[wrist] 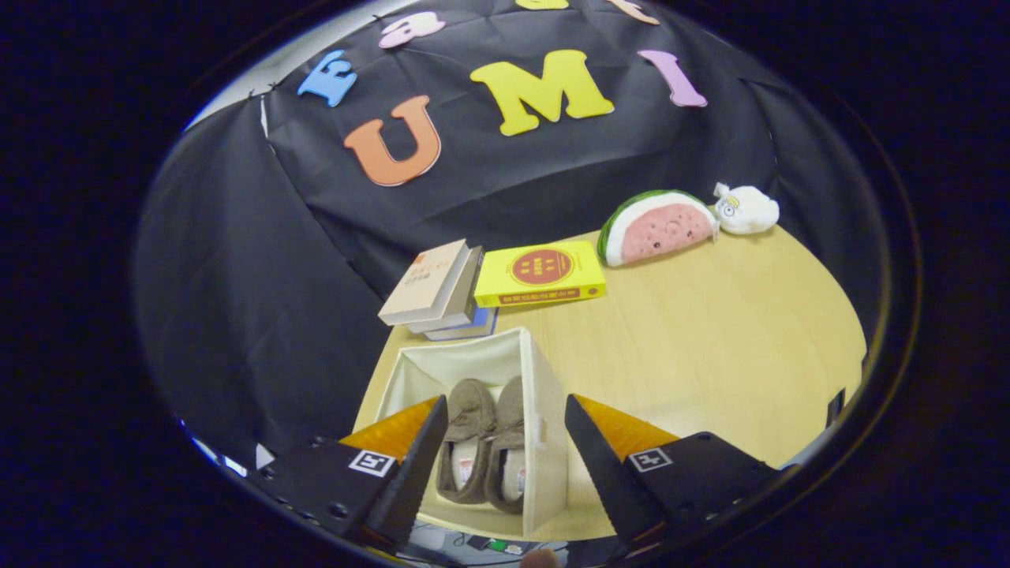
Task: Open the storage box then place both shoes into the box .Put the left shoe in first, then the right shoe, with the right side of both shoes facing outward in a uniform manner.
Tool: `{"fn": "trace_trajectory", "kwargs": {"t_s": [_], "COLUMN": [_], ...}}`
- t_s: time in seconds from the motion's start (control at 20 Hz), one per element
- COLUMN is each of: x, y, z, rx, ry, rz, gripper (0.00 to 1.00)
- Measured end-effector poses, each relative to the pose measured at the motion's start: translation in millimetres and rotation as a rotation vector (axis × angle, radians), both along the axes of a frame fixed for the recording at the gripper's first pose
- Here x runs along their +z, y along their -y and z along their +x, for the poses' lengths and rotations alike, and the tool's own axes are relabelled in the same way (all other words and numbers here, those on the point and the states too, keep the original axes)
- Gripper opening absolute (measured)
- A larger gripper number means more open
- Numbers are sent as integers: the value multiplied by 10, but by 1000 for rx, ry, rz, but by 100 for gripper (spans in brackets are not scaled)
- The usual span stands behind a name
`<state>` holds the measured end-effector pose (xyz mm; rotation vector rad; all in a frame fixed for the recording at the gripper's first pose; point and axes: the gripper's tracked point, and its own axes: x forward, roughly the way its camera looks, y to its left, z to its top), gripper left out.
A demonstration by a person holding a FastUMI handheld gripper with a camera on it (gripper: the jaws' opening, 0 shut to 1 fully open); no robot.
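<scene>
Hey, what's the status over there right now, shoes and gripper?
Gripper open, empty, hovering above the storage box. Both shoes, left one and right one, side by side inside the open box. Books beyond, nothing in the way.

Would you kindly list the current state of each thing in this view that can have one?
storage box: open, upright on the table, holding both shoes.
left-hand shoe: inside the box, lying flat, opening upward.
right-hand shoe: inside the box, beside the other, touching it.
gripper: open, fingers spread above the box, holding nothing.
stack of books: closed, piled beyond the box.
yellow book: closed, lying flat.
</scene>
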<state>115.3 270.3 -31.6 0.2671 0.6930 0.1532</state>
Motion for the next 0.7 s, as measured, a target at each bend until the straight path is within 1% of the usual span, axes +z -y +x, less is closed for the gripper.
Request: {"fn": "trace_trajectory", "kwargs": {"t_s": [0.15, 0.3, 0.45, 0.7], "x": [142, 410, 604, 711], "y": [258, 531, 893, 1231], "z": [-81, -101, -156, -252], "rx": [9, 13, -11, -46], "ry": [60, 196, 328, 479], "rz": [-48, -94, -126, -185], "gripper": [91, 91, 91, 91]}}
